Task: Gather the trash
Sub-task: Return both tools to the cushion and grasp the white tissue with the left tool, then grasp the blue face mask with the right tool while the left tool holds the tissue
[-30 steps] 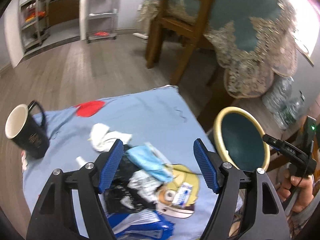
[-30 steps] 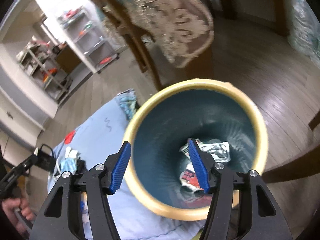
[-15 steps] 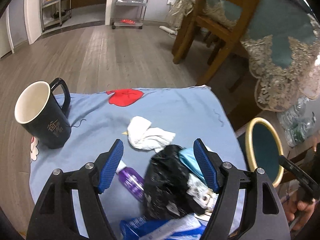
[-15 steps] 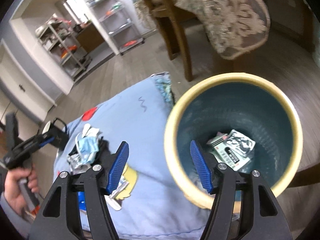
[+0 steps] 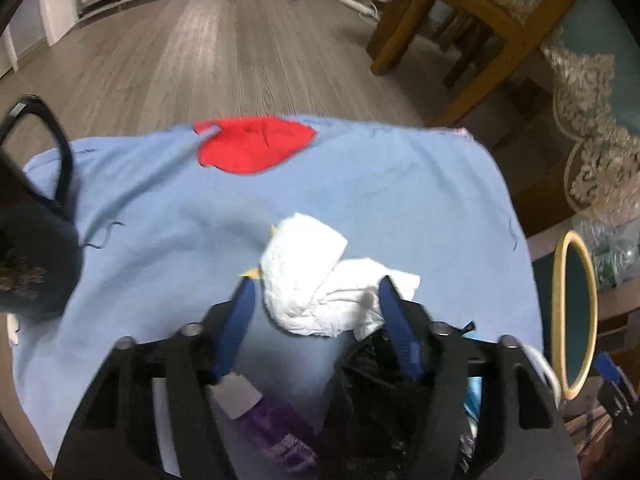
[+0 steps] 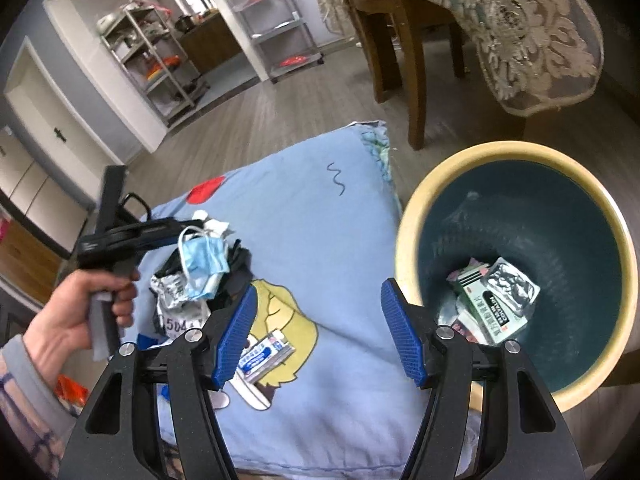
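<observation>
A crumpled white tissue [image 5: 320, 280] lies on the blue cloth [image 5: 360, 184]. My left gripper [image 5: 314, 300] is open, its blue pads on either side of the tissue's near end. A black bag [image 5: 372, 392] and a purple tube [image 5: 272, 424] lie under it. In the right wrist view the left gripper body [image 6: 132, 236] is over a pile with a blue face mask [image 6: 204, 260] and wrappers [image 6: 176, 300]. My right gripper [image 6: 316, 312] is open and empty above the cloth, beside the yellow-rimmed bin [image 6: 404, 240], which holds packets [image 6: 492, 300]. A small packet [image 6: 264, 356] lies by its left finger.
A black mug [image 5: 32, 248] stands at the cloth's left edge. A red patch [image 5: 252, 148] marks the far side. A wooden chair [image 6: 392, 32] and a lace-covered table [image 6: 532, 24] stand behind. The bin rim [image 5: 576, 312] is to the right of the table.
My left gripper has moved forward and down over the pile until its pads flank the white tissue. My right gripper has swung left, away from above the bin to over the cloth.
</observation>
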A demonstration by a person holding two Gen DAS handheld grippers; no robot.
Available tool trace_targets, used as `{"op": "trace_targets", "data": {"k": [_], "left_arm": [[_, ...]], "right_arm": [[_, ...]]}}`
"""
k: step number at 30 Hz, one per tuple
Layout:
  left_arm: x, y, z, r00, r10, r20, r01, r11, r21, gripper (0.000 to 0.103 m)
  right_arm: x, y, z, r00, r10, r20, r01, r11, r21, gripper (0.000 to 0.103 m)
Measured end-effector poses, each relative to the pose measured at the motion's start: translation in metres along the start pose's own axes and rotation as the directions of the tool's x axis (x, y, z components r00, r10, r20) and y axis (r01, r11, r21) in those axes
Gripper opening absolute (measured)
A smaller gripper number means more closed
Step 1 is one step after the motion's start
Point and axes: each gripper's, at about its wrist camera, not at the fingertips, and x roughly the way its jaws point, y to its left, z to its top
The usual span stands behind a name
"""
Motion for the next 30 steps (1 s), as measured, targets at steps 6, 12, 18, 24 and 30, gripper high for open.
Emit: {"op": "trace_targets", "data": {"k": [6, 12, 18, 24, 30], "left_arm": [[-0.006, -0.009, -0.005, 0.998, 0.057, 0.019, -0.059, 0.996, 0.073, 0.010], [-0.054, -0.007, -0.008, 0.988, 0.051, 0.143, -0.059, 0.997, 0.053, 0.010], [-0.105, -0.003, -0.018, 0.975, 0.007, 0.222, -0.008, 1.000, 0.003, 0.010], [-0.145, -0.020, -0.029, 0.964, -0.031, 0.265, 0.023, 0.999, 0.033, 0.010], [-0.169, -0.027, -0.051, 0.958, -0.056, 0.280, 0.047, 0.998, 0.038, 0.010]], "right_arm": [[0.006, 0.028, 0.001, 0.998, 0.061, -0.018, -0.062, 0.997, -0.041, 0.065], [0.026, 0.064, -0.003, 0.991, 0.123, -0.060, -0.130, 0.982, -0.139, 0.065], [0.054, 0.080, 0.001, 0.981, 0.163, -0.107, -0.177, 0.975, -0.137, 0.065], [0.077, 0.089, 0.008, 0.978, 0.173, -0.118, -0.188, 0.974, -0.129, 0.064], [0.092, 0.095, 0.006, 0.972, 0.183, -0.148, -0.206, 0.966, -0.155, 0.027]]}}
